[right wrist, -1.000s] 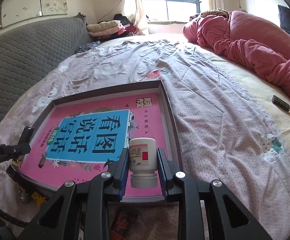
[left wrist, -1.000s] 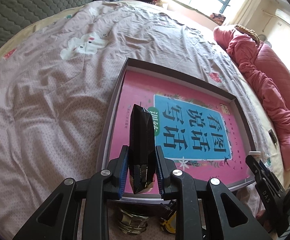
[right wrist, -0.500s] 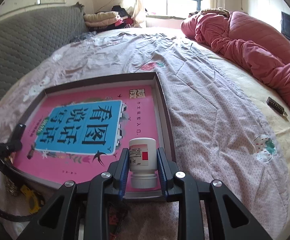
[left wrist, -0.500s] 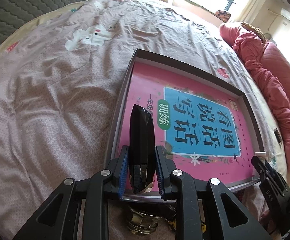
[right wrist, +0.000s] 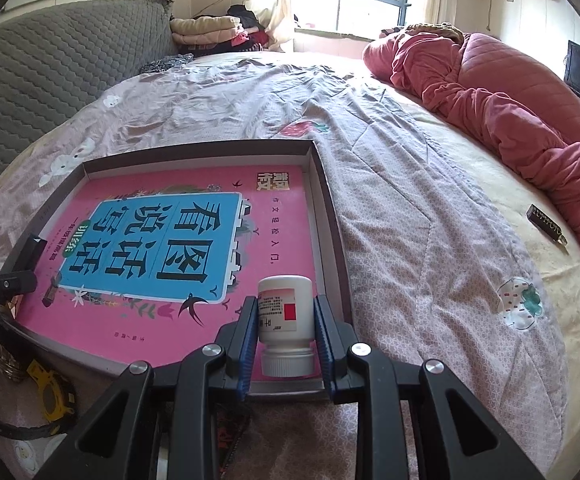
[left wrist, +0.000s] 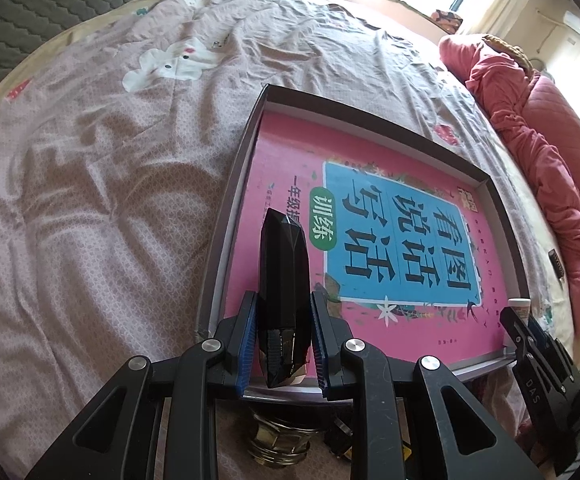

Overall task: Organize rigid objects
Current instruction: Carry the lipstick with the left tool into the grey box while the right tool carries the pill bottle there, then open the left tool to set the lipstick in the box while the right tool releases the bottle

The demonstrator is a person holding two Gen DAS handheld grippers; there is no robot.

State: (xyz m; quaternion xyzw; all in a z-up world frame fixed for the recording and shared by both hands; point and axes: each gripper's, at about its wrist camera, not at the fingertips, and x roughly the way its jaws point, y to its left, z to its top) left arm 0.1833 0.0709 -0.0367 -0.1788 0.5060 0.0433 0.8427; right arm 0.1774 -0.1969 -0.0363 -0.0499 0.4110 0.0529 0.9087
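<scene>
The bed (right wrist: 430, 208) under you is spread with a wrinkled pinkish sheet, and a red quilt (right wrist: 510, 92) is bunched along its far right side. On the sheet lies a shallow grey box tray (left wrist: 229, 216) with a pink book (right wrist: 193, 248) flat inside it, nearly filling the floor. Your left tongs (left wrist: 283, 344) are clamped on a faceted black object (left wrist: 283, 280), held above the tray's near left corner with its long axis pointing away from you. Your right tongs (right wrist: 285, 332) grip a small white bottle (right wrist: 285, 312), cap toward you, over the tray's near right corner. Just outside the tray's near edge sit a yellow tape measure (right wrist: 49, 392) and a metal fitting (left wrist: 279, 436). A small dark bar (right wrist: 546, 224) lies well apart, on the sheet beside the quilt.
</scene>
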